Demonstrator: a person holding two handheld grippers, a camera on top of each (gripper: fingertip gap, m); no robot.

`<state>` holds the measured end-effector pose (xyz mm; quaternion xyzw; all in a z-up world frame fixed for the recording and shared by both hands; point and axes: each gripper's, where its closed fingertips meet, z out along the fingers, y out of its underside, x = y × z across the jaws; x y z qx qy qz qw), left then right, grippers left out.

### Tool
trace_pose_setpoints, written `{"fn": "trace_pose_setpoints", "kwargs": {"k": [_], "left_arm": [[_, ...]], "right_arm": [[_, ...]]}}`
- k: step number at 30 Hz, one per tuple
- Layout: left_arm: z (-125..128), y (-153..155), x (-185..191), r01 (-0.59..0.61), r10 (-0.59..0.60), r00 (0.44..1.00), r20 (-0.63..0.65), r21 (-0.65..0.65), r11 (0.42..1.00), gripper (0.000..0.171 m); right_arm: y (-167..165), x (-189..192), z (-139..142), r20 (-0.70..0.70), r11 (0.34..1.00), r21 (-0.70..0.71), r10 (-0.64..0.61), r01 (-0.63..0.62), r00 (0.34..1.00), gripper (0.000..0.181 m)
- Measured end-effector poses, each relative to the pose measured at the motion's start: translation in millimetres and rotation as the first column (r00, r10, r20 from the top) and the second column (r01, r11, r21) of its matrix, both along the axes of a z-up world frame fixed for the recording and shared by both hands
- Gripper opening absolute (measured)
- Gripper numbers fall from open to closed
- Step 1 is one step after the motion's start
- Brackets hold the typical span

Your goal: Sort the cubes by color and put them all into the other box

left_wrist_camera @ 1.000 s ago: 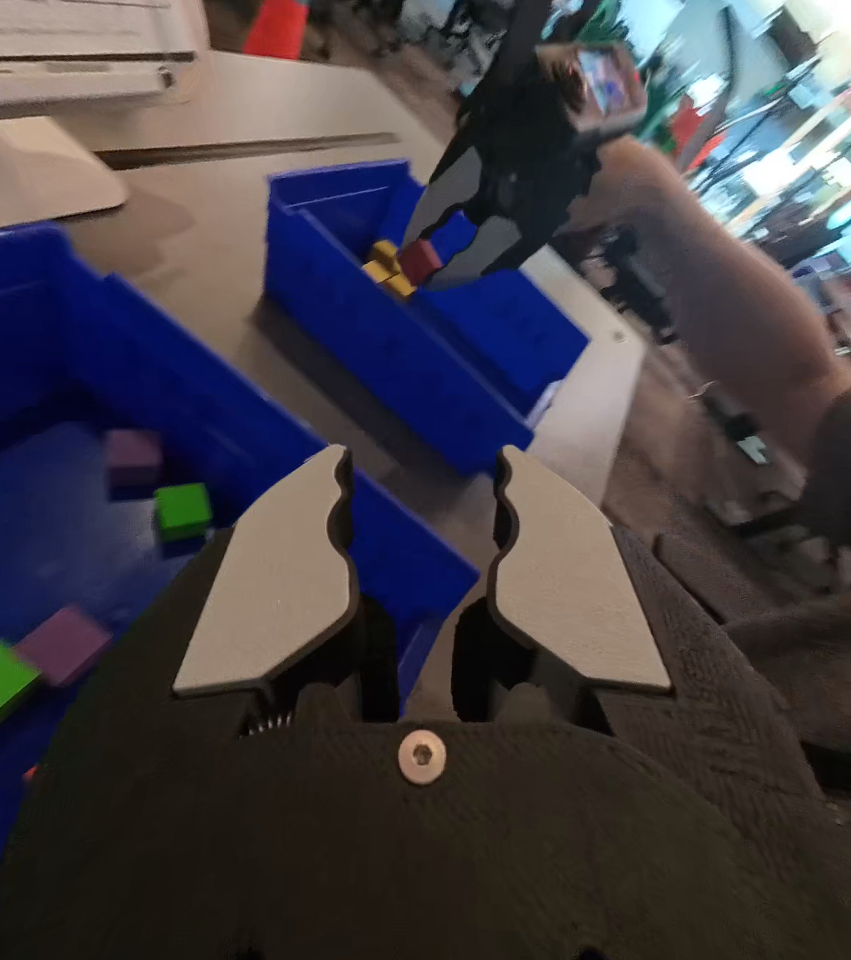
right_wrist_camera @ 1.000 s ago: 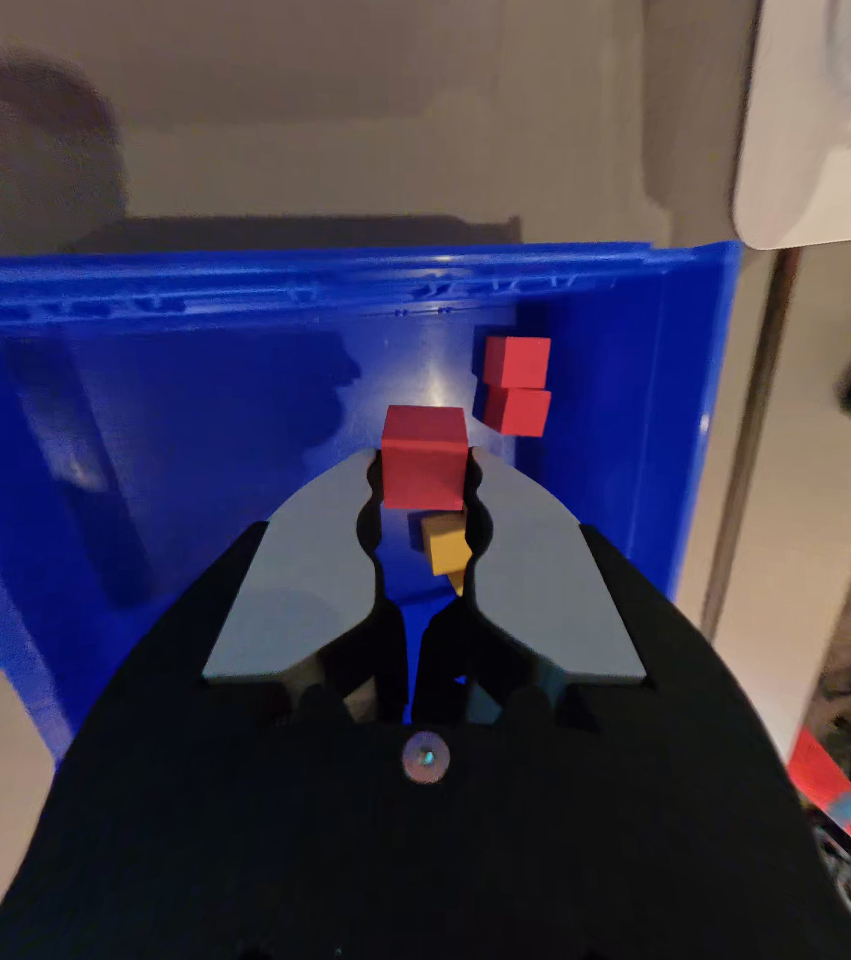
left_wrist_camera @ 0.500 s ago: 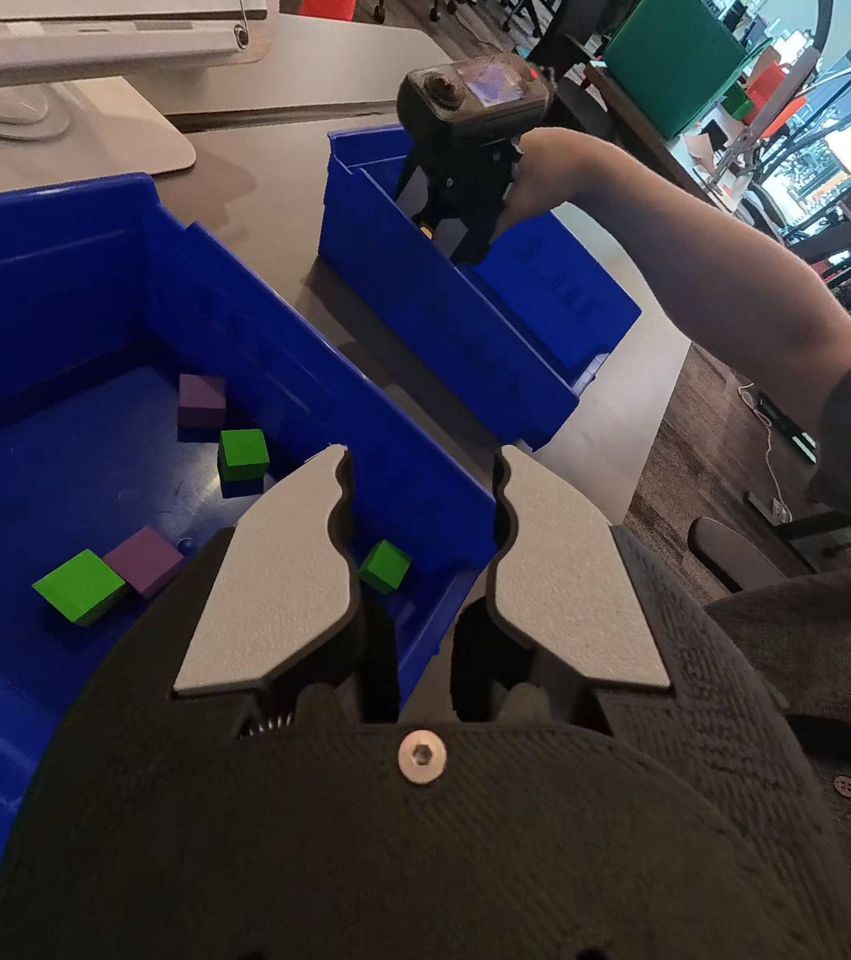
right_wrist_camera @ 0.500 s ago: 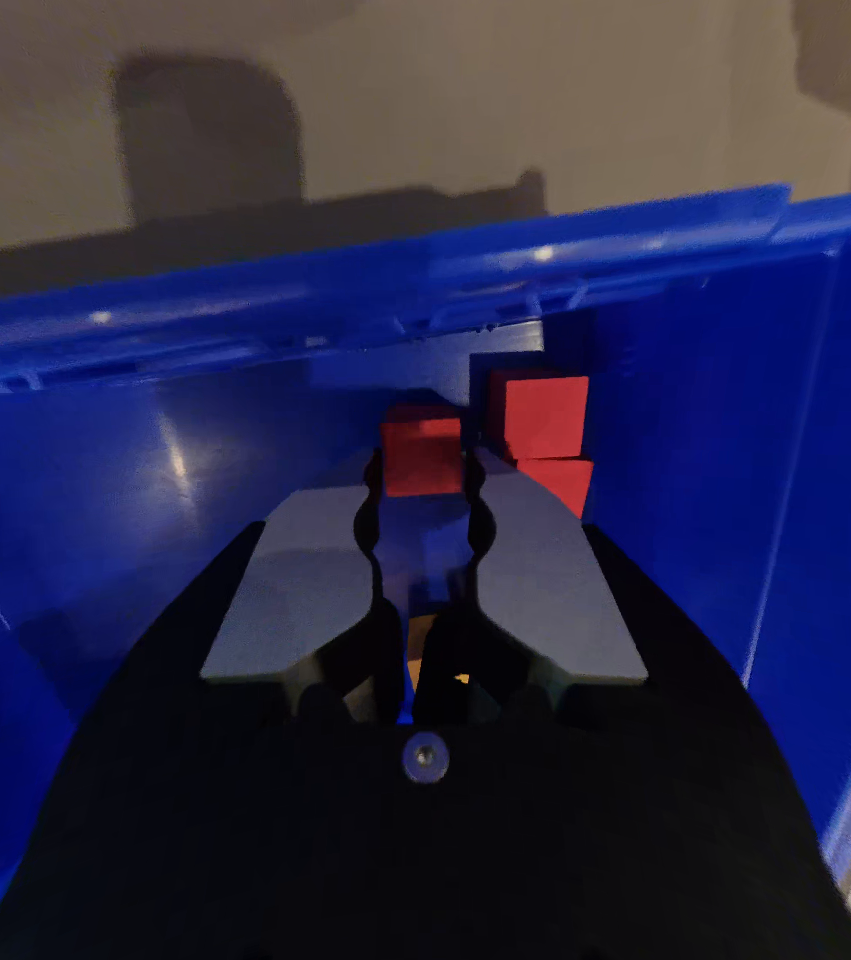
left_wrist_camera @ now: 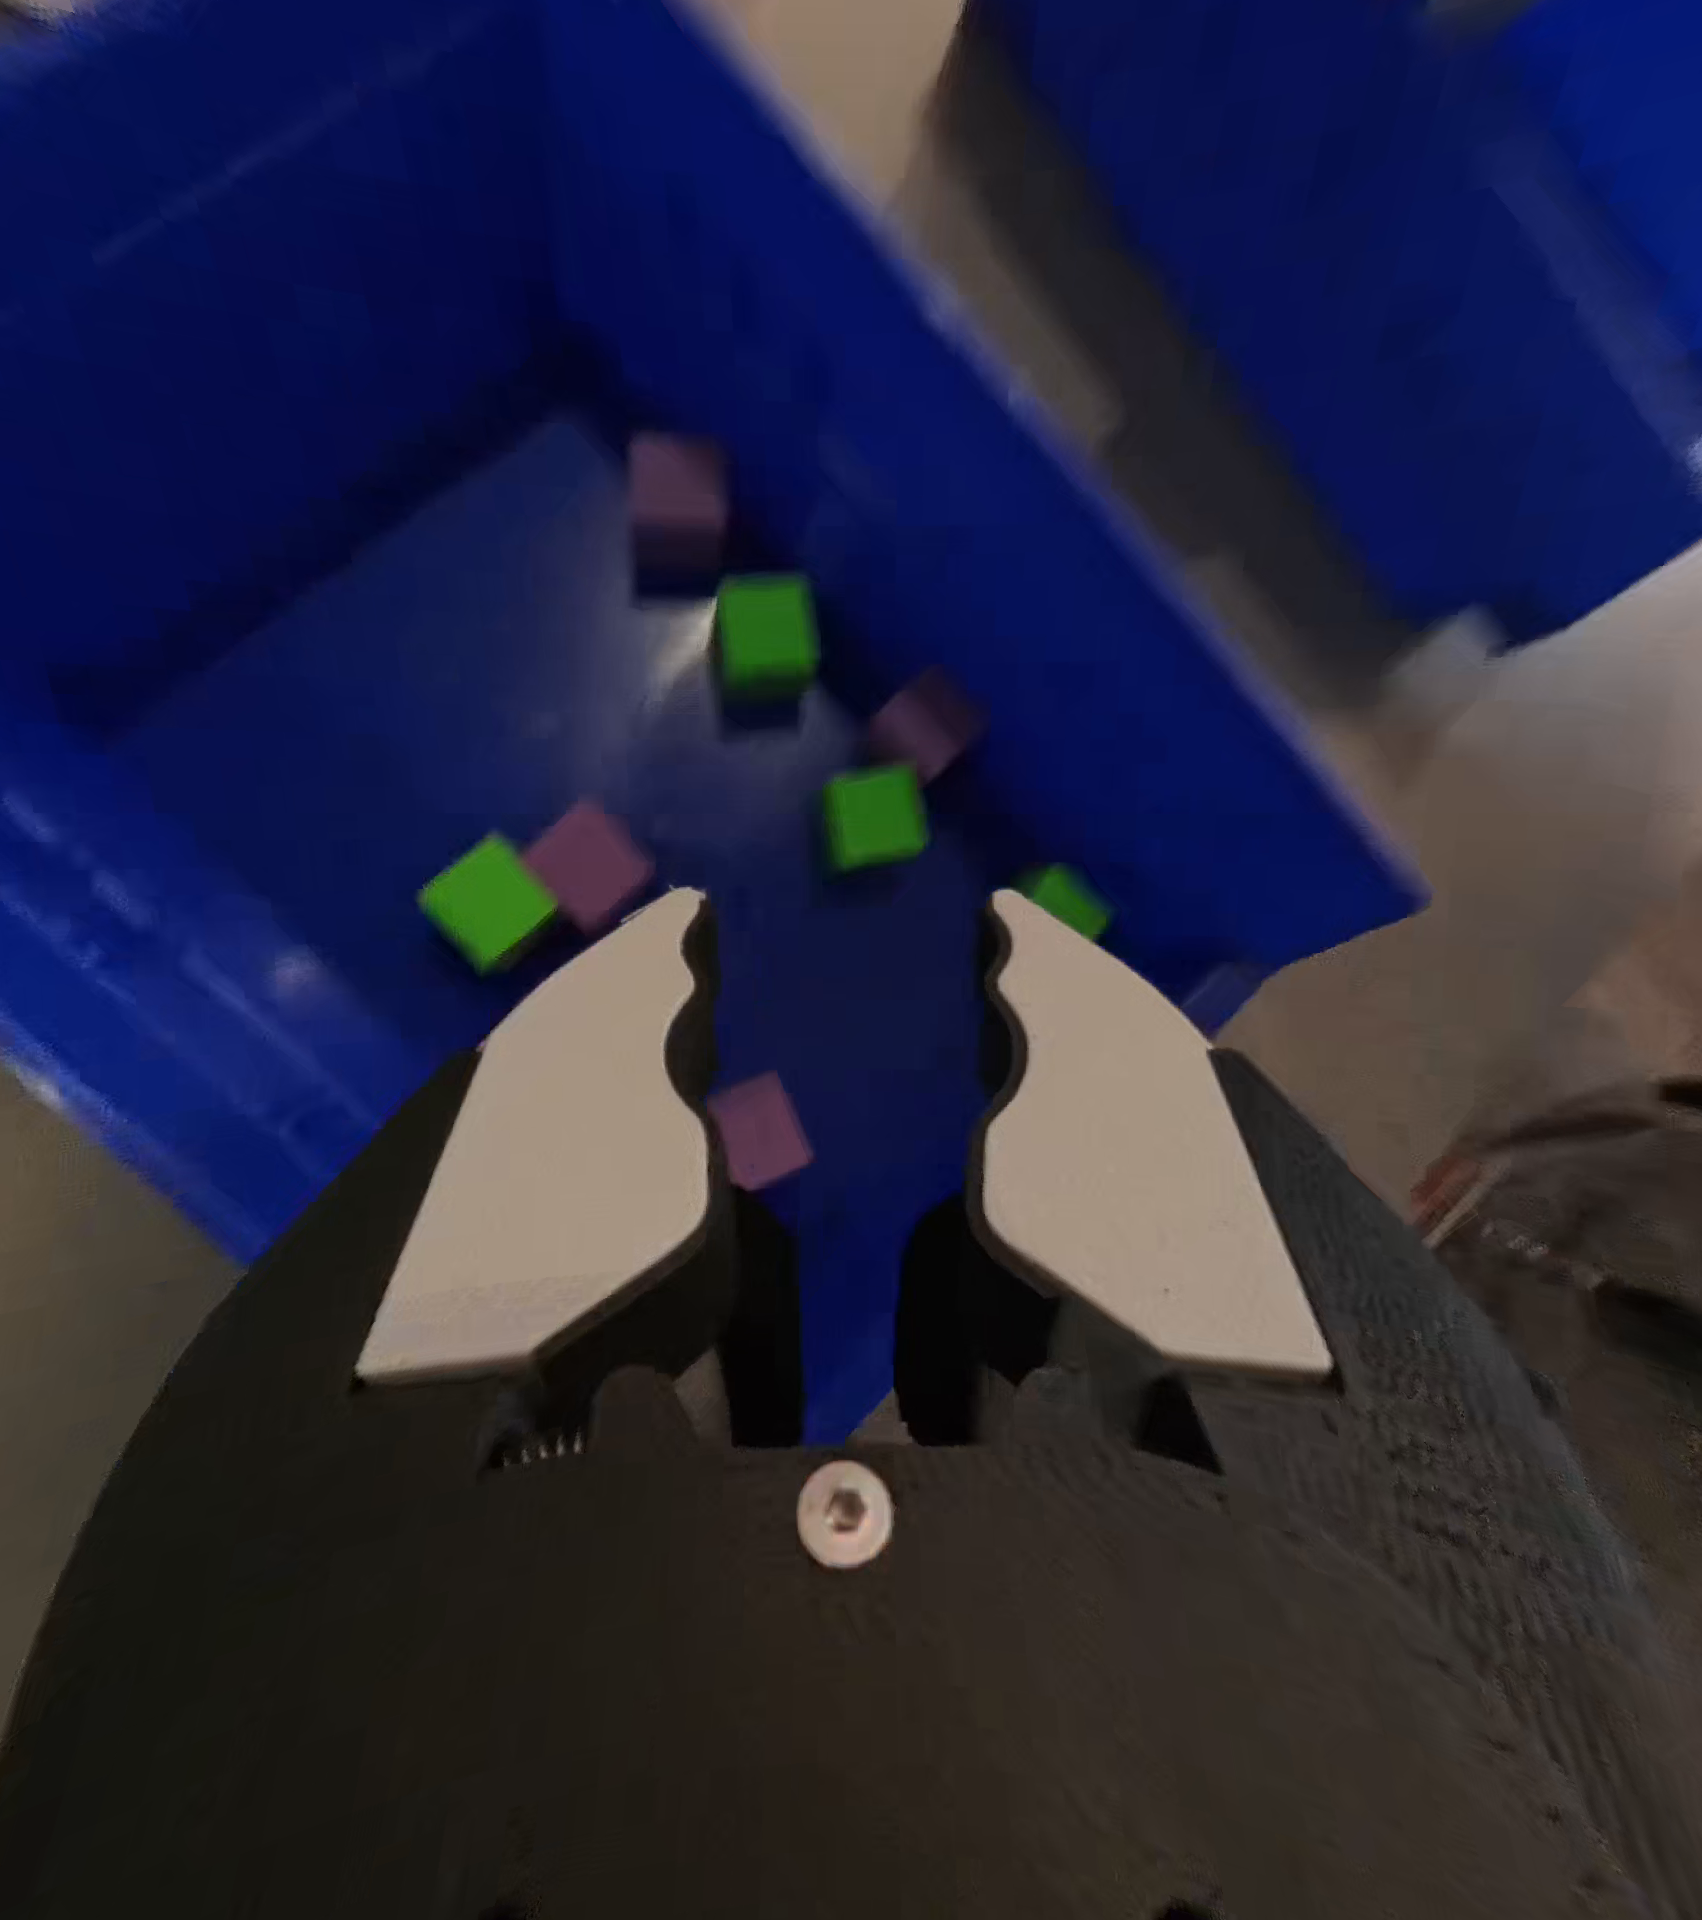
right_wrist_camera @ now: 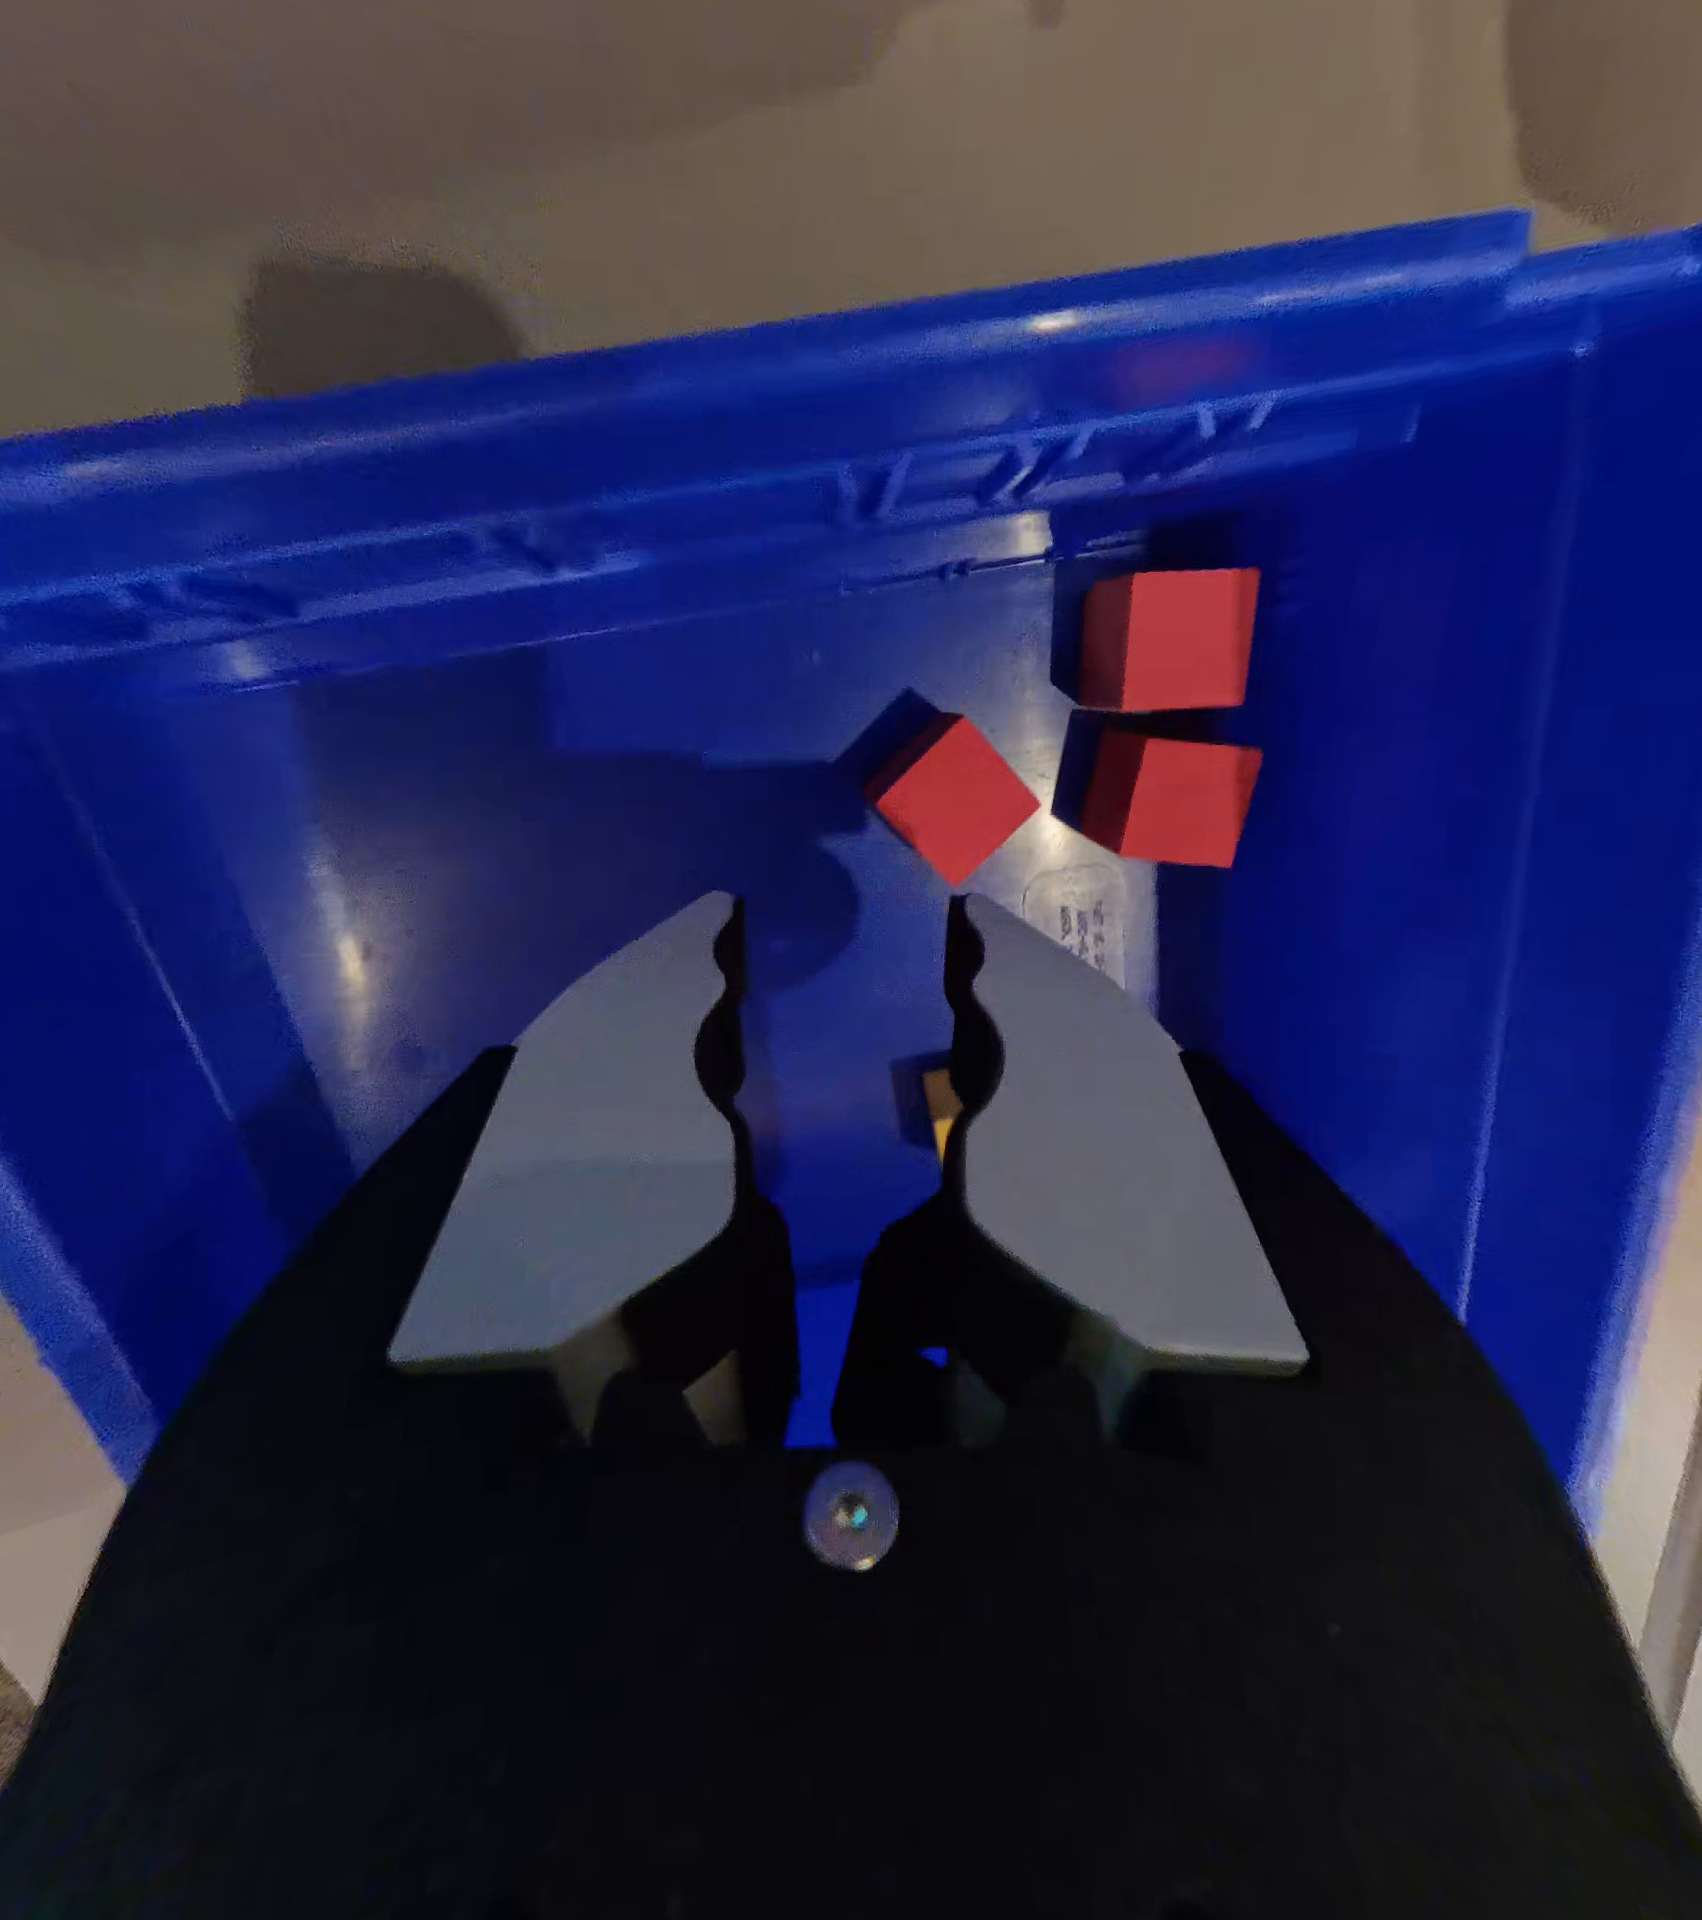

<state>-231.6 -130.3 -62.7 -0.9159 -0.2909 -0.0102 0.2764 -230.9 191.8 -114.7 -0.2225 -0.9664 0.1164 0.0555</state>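
Released since the earlier frame, the red cube (right_wrist_camera: 956, 800) lies beyond the right gripper (right_wrist_camera: 842, 914), parted and empty, while the left gripper (left_wrist_camera: 842, 914) gapes empty over green and purple cubes.

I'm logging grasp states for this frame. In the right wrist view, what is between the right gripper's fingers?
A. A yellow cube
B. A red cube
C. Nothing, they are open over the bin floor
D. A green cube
C: the right gripper is open and empty above the blue bin, and the nearest red cube lies loose just beyond its fingertips.

Left wrist view is motion-blurred toward the edges; right wrist view is dim, with glare spots on blue plastic.
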Motion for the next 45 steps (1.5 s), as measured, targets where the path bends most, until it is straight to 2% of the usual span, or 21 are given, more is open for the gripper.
{"fn": "trace_pose_setpoints", "kwargs": {"k": [1, 3, 5, 10, 20, 21, 22, 26, 28, 29, 31, 32, 34, 37, 41, 43, 45], "left_arm": [[-14, -10, -2, -0.014, 0.016, 1.0, 0.01, -0.118, 0.993, 0.049], [-38, -35, -12, -0.079, 0.073, 0.997, -0.031, -0.343, 0.936, 0.049], [-53, -50, -21, -0.143, 0.128, 0.99, -0.064, -0.446, 0.883, 0.052], [-73, -58, -32, -0.247, 0.251, 0.966, -0.055, -0.47, 0.847, 0.053], [-86, -64, -26, -0.263, 0.295, 0.955, -0.04, -0.573, 0.776, 0.052], [-87, -64, -24, -0.253, 0.293, 0.956, -0.026, -0.583, 0.772, 0.048], [-89, -63, -21, -0.241, 0.29, 0.957, -0.012, -0.589, 0.771, 0.031], [-89, -60, -20, -0.237, 0.301, 0.954, 0.009, -0.591, 0.771, 0.029], [-83, -44, -17, -0.215, 0.288, 0.954, 0.081, -0.485, 0.848, 0.028], [-75, -32, -16, -0.203, 0.268, 0.956, 0.118, -0.391, 0.898, 0.028], [-45, 3, -6, -0.154, 0.172, 0.956, 0.238, -0.094, 0.984, 0.028], [-23, 21, 2, -0.126, 0.098, 0.95, 0.296, 0.076, 0.989, 0.029], [19, 46, 19, -0.081, -0.055, 0.931, 0.362, 0.35, 0.933, 0.028], [70, 67, 44, -0.046, -0.261, 0.884, 0.388, 0.628, 0.777, 0.028], [106, 81, 66, -0.056, -0.417, 0.827, 0.377, 0.793, 0.607, 0.028], [114, 86, 76, -0.055, -0.47, 0.801, 0.372, 0.826, 0.561, 0.027], [118, 90, 83, -0.048, -0.5, 0.785, 0.366, 0.84, 0.54, 0.028]], "right_arm": [[0, 4, 6, -0.02, 1.0, -0.007, 0.001, -0.001, 1.0, 0.037], [-1, 11, 16, -0.059, 1.0, -0.018, 0.008, -0.009, 0.998, 0.036], [-3, 19, 22, -0.083, 0.999, -0.024, 0.019, -0.021, 0.996, 0.034], [-5, 32, 26, -0.106, 0.999, -0.015, 0.042, -0.043, 0.993, 0.033], [-10, 34, 35, -0.165, 0.997, -0.035, 0.058, -0.065, 0.985, 0.031], [-11, 34, 36, -0.171, 0.997, -0.034, 0.063, -0.069, 0.983, 0.03], [-12, 35, 36, -0.176, 0.997, -0.037, 0.066, -0.073, 0.982, 0.03], [-16, 39, 39, -0.189, 0.995, -0.047, 0.076, -0.086, 0.979, 0.029], [-18, 41, 44, -0.214, 0.994, -0.058, 0.081, -0.095, 0.974, 0.029], [-22, 42, 48, -0.229, 0.992, -0.075, 0.082, -0.101, 0.97, 0.028], [-34, 40, 62, -0.315, 0.984, -0.116, 0.094, -0.137, 0.944, 0.028], [-45, 39, 71, -0.377, 0.975, -0.144, 0.106, -0.171, 0.92, 0.027], [-69, 39, 92, -0.492, 0.951, -0.19, 0.122, -0.243, 0.862, 0.028], [-113, 47, 121, -0.613, 0.9, -0.261, 0.124, -0.348, 0.78, 0.03], [-168, 65, 142, -0.685, 0.841, -0.302, 0.136, -0.449, 0.716, 0.04], [-186, 70, 149, -0.717, 0.83, -0.288, 0.144, -0.478, 0.682, 0.042], [-200, 72, 157, -0.745, 0.816, -0.285, 0.141, -0.502, 0.652, 0.043]]}}
